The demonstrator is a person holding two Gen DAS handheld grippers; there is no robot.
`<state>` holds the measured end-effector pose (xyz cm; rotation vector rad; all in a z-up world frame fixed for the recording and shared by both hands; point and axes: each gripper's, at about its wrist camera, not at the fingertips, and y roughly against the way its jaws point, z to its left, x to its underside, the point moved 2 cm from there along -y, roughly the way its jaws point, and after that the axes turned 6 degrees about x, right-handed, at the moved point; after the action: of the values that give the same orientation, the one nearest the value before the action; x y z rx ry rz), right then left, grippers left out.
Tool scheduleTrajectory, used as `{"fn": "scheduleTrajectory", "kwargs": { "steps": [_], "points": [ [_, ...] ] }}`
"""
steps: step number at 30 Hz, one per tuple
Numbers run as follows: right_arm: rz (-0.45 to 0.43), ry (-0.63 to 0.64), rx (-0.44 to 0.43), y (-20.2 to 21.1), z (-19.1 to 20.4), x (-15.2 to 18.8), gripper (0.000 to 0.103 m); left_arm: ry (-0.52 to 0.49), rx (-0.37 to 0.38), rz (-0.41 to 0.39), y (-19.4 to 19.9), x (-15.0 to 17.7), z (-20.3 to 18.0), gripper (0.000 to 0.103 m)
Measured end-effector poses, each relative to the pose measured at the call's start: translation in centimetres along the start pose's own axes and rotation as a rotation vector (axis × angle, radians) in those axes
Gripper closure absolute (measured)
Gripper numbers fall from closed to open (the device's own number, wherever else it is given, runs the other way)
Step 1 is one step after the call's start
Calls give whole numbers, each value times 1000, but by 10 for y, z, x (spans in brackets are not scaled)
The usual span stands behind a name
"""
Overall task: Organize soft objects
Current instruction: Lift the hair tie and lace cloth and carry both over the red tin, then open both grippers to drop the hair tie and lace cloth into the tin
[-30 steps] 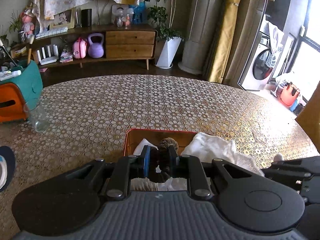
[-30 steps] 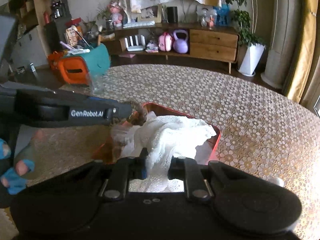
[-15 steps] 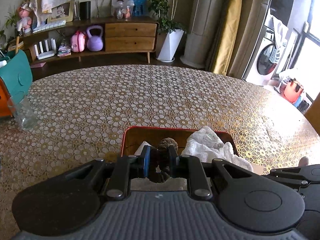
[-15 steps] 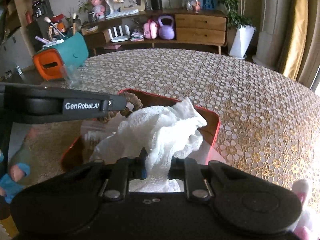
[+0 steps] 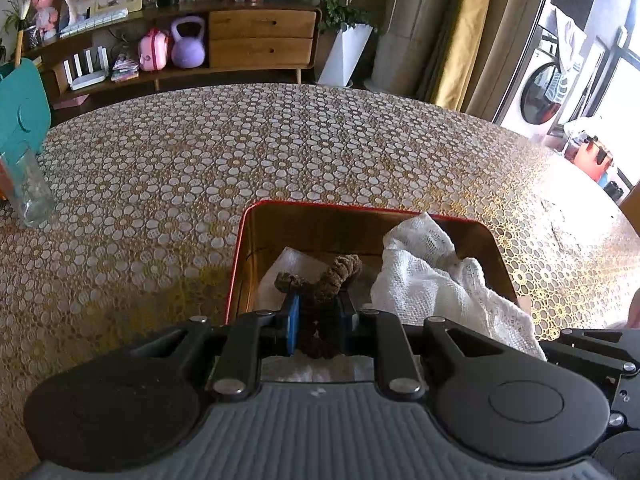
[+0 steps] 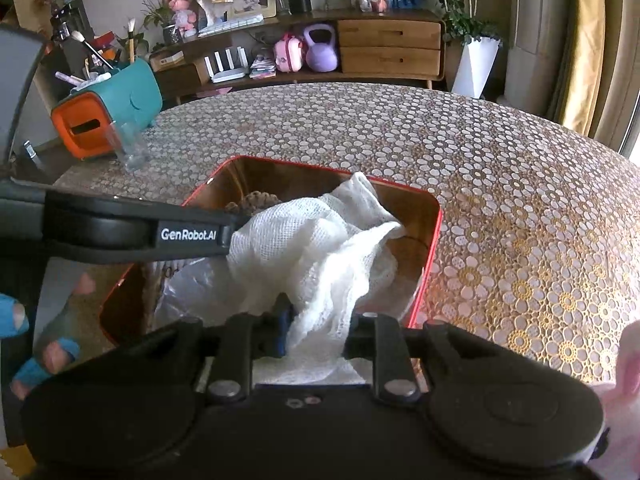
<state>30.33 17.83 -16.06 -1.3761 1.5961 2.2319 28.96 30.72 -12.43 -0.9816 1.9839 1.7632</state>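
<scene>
Left wrist view first. Squeezes a brown scrunchie tight in the left gripper, with the jaws almost all the way closed. Holds it over the near part of a red-edged tin, above a bit of white paper lying inside. On the right side of the tin, a white net cloth, heaped up and hanging over the near right edge. All of it on a round table with a gold and white flower cover. Far left on the table, an empty glass, with a teal box just behind it.

Right wrist view next. Has just been opening the jaws of the right gripper a little, so only a small way apart. Between them, the white net cloth, filling the gap and touching both fingers. Rest of the cloth piled up in the middle of the tin. Reaching in from the left, the black finger of the left gripper, its tip hidden behind the cloth. Just past it, toward the far side of the tin, a bit of the brown scrunchie peeking out. Far left, the glass just in front of the teal and orange box, with brushes sticking out of the top. Near right edge, something pink and fluffy, too little of it in view to name.
</scene>
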Motion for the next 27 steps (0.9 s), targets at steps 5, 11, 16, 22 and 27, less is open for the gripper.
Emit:
{"fn": "scheduleTrajectory", "kwargs": {
  "steps": [5, 11, 16, 22, 27],
  "points": [
    [-4, 13, 12, -3, 1, 1, 79, 41, 13, 0, 2, 1, 4, 82],
    [-8, -1, -1, 5, -1, 0, 72, 46, 30, -19, 13, 4, 6, 82],
    [-54, 1, -10, 23, -1, -2, 49, 46, 34, -32, 25, 5, 5, 81],
    [-103, 18, -14, 47, 1, -3, 36, 35, 16, -60, 45, 8, 2, 80],
    [-130, -4, -22, 68, 0, -1, 31, 9, 8, -118, 65, 11, -2, 28]
  ]
}}
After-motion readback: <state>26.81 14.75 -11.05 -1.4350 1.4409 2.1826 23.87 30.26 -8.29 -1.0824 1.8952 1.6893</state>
